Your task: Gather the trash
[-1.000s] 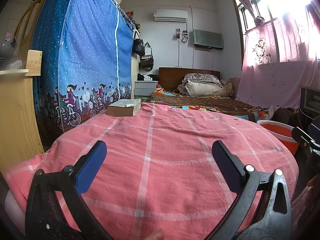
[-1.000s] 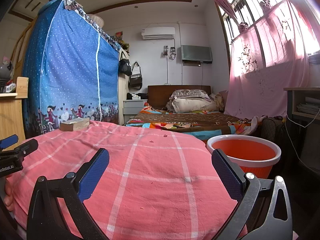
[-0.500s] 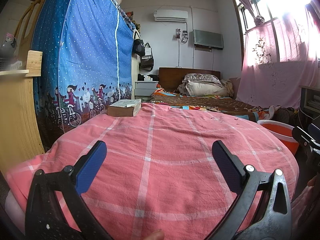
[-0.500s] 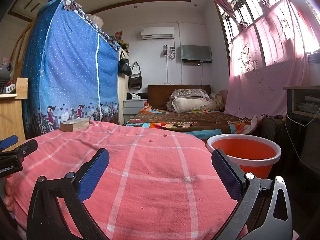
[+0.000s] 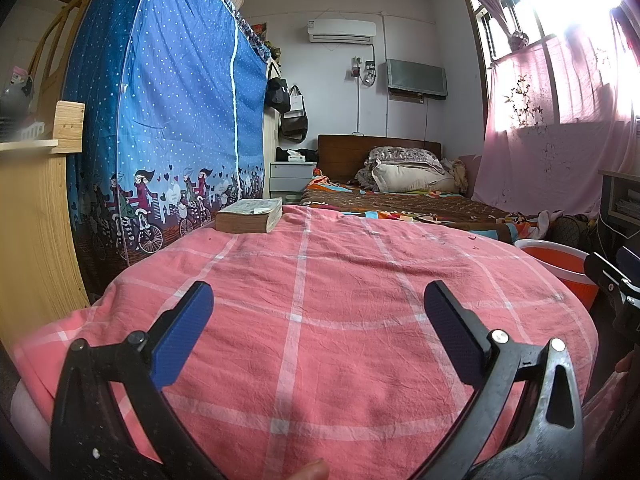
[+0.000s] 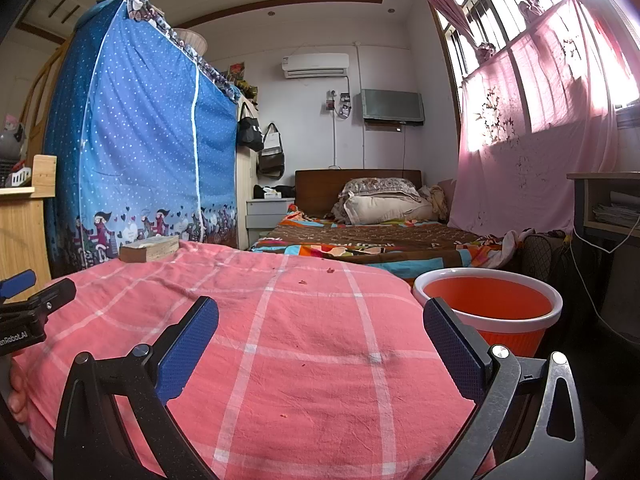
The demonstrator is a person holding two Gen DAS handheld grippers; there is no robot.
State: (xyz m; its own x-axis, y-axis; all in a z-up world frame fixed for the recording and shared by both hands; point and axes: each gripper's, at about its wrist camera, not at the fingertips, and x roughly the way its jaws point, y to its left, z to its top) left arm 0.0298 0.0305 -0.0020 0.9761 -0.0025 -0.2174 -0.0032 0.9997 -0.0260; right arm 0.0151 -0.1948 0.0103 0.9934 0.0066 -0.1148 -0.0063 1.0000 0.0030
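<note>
A table covered with a pink checked cloth (image 5: 320,312) fills both views. Small dark red scraps (image 6: 302,282) lie scattered on the cloth, some near its far edge (image 6: 330,270) and one closer (image 6: 284,415); in the left wrist view, scraps (image 5: 474,240) show at the far right. An orange bin with a white rim (image 6: 486,304) stands right of the table; it also shows in the left wrist view (image 5: 556,256). My left gripper (image 5: 318,304) is open and empty above the cloth. My right gripper (image 6: 320,316) is open and empty above the cloth, left of the bin.
A thick old book (image 5: 250,214) lies on the table's far left corner. A blue curtained wardrobe (image 5: 160,120) stands to the left with a wooden shelf unit (image 5: 28,200). A bed (image 6: 380,236) lies beyond the table. A desk (image 6: 608,208) stands at the right.
</note>
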